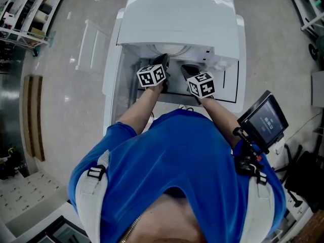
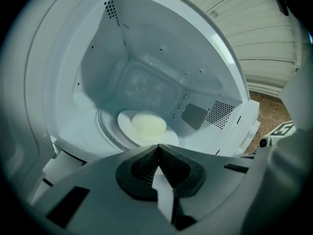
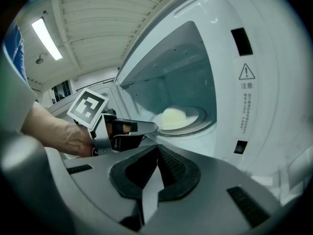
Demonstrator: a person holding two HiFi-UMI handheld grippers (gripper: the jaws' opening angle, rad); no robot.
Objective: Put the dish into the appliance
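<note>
Microwave (image 1: pixel 179 14): white, boxy, smooth top, door open. The cavity walls are glossy and pale, with a patch of perforated vent holes (image 2: pixel 220 112) at 3 o'clock.

Dish (image 2: pixel 146 127): flat, round and white, with a pale yellow domed mound on it. It sits inside the cavity on the ribbed glass turntable (image 2: pixel 105 129), at 12 o'clock just beyond the left jaw tips.

Left gripper (image 2: pixel 157 146): grey shell, dark ridged pads, jaws closed together with nothing between them, tip at the cavity mouth.

Right gripper (image 3: pixel 157 146): same build, jaws also closed and empty, beside the left one at its 3 o'clock (2 marker cubes near each other in head view).

Warning label (image 3: pixel 246 99) on the front frame. Small screen (image 1: pixel 264 118) at 3 o'clock of the person.
</note>
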